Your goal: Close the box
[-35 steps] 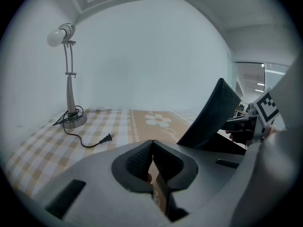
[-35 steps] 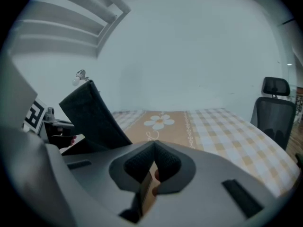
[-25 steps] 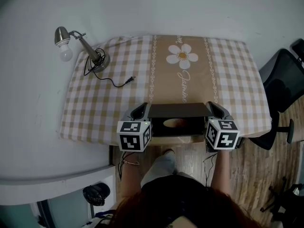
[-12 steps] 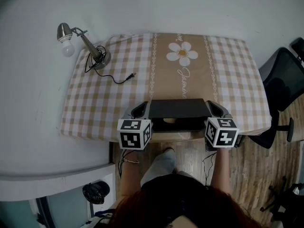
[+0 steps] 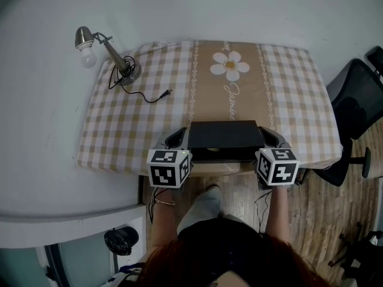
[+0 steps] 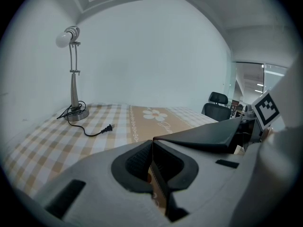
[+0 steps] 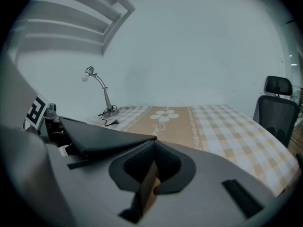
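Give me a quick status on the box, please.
Left tool and right tool shut, flanking the box. Lid nearly flat, gap showing at near edge. Lamp and cord far off, nothing blocking.

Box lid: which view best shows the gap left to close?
Left gripper view: the lid appears edge-on, sloping, with a gap beneath. Right gripper view shows a similar slope; head view shows only its top and a sliver of opening.

far side open, near edge taken

the box (image 5: 224, 136) fills the near middle of the tabletop (image 5: 293, 100). beyond it the tabletop lies bare, save the lamp (image 5: 127, 73) and its cord (image 5: 143, 96) at the far left corner. a chair (image 5: 359, 106) stands off the right edge.
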Available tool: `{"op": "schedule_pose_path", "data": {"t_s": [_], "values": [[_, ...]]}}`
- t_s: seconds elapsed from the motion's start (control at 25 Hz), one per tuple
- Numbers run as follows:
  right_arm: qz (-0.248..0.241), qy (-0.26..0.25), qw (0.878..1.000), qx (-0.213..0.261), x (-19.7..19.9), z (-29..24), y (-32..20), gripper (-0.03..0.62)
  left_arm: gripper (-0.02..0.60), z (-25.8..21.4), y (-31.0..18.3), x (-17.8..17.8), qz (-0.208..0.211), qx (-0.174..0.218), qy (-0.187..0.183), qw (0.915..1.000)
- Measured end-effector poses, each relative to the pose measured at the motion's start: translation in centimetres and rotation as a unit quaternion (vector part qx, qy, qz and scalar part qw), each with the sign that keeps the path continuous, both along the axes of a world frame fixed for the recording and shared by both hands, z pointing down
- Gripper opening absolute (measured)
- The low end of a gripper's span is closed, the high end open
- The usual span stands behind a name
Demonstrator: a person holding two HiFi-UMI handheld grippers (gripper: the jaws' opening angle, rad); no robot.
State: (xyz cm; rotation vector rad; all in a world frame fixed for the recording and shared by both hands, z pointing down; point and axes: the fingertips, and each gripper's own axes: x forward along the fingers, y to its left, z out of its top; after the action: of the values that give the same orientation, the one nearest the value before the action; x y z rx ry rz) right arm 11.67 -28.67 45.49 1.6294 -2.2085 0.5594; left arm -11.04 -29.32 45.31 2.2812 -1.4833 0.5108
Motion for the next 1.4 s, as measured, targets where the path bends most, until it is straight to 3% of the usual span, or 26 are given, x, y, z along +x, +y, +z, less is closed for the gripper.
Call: {"op": "schedule_pose_path", "data": {"t_s": [1.4], "values": [[-0.029,0.006,0.999,0.023,-0.5,-1.0,5.1,0.017,0.029,-1.0,6.1,1.4,0.01,0.011,0.017,0.9997]]}}
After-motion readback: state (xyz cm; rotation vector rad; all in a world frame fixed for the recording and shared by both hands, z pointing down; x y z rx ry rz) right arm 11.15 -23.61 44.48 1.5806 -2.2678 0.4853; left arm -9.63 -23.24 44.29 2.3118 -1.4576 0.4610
